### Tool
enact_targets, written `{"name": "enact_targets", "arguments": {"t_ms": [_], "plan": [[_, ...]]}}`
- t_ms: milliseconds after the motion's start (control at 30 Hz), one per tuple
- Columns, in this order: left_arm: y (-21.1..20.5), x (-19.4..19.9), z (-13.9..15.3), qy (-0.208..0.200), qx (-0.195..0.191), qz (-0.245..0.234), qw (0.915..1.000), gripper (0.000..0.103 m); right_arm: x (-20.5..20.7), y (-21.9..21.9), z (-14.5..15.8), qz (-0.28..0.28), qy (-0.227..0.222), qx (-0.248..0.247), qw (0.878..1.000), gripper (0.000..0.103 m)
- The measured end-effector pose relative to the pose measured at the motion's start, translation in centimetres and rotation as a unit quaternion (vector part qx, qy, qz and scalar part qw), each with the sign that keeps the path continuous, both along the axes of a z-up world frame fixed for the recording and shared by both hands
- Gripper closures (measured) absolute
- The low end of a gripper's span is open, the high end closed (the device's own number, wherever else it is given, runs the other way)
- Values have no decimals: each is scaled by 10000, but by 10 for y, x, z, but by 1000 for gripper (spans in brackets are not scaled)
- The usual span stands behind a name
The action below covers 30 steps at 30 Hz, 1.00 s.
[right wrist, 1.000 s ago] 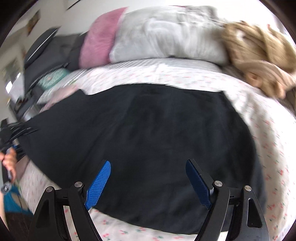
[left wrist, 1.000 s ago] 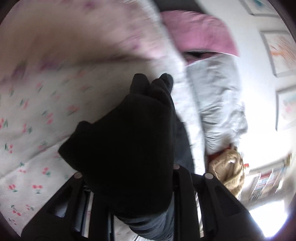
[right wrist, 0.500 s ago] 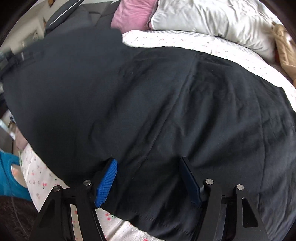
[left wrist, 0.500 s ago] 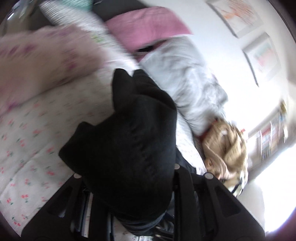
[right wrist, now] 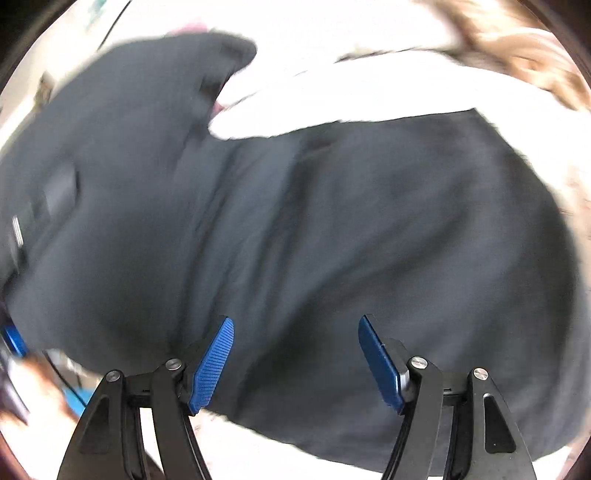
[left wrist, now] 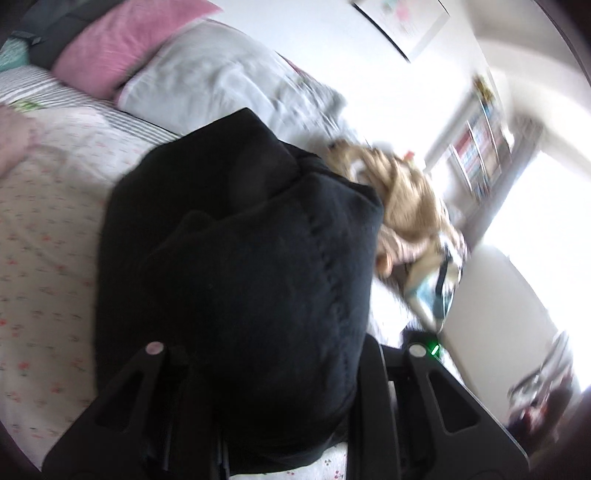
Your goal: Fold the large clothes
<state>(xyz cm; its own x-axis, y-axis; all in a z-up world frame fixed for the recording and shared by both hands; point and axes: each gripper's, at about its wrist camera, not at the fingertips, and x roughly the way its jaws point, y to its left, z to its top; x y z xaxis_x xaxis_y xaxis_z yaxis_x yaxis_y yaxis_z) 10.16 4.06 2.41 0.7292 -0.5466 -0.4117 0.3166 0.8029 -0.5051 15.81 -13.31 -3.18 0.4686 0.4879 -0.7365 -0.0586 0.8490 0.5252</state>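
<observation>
A large black fabric garment (right wrist: pixel 332 229) lies spread over a bed covered with a white sheet printed with small red flowers (left wrist: pixel 48 229). Most of the garment rests flat on the middle of the bed, while one end of it is lifted above the sheet toward the bed's left side.

The left gripper (left wrist: pixel 269 369) is clamped on a thick bunched fold of the black garment, which bulges up between its black arms and hides the fingertips. Its fingers are nearly closed on the cloth.

The right gripper (right wrist: pixel 295 354) hovers low over the flat part of the garment near the bed's near edge. Its two blue ribbed pads (right wrist: pixel 212 365) stand well apart with nothing pinched between them; the fabric lies beneath them. The jaws have just been closing a little, then steadied.

At the head of the bed a fuzzy pink pillow (left wrist: pixel 122 40) lies beside a crumpled pale grey pillow (left wrist: pixel 221 88). A tan knitted bundle (left wrist: pixel 402 199) sits at the bed's far right corner. Behind it is a white wall with a framed picture (left wrist: pixel 402 22), a bookshelf with colourful spines (left wrist: pixel 480 147), and a very bright window (left wrist: pixel 543 229). Both views are blurred.
</observation>
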Motion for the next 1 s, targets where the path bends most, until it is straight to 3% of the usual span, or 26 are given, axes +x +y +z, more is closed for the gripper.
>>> {"name": "enact_targets", "arguments": {"t_ms": [133,267,367,467,600,667,733,867,933,1000], "plan": [[-56,3,-24,140,455,-461,9978,78,-9,-81,-7,-1034,236,67,9943,31],[-100,-3,-58,427,884,-941,9907,78,-24,-139,-15,-1653,376,435,9846,31],[-128,-5,-87,770,1225,-1290,9810,78,-24,-153,-14,-1784,371,533,9818,31],[-145,-11,-103,674,1614,-1378,9749,77,-25,-153,-7,-1751,308,570,9824,31],[-144,-5,-93,733,1643,-1485,9724,67,-16,-137,0,-1583,226,682,9848,31],[-143,-8,-81,773,1678,-1689,9682,44,-18,-134,2,-1512,217,743,9855,31],[-140,-16,-67,874,1537,-2034,9630,31,-15,-135,3,-1432,251,900,9853,30],[-130,-37,-45,664,1529,-2419,9559,22,-19,-144,-4,-1231,336,1563,9794,28],[-113,-43,-31,442,1559,-2367,9580,21,-17,-141,-10,-1157,430,1895,9741,28],[-92,-41,-23,412,1474,-2114,9653,21,-15,-135,-20,-1039,665,2177,9682,28]]}}
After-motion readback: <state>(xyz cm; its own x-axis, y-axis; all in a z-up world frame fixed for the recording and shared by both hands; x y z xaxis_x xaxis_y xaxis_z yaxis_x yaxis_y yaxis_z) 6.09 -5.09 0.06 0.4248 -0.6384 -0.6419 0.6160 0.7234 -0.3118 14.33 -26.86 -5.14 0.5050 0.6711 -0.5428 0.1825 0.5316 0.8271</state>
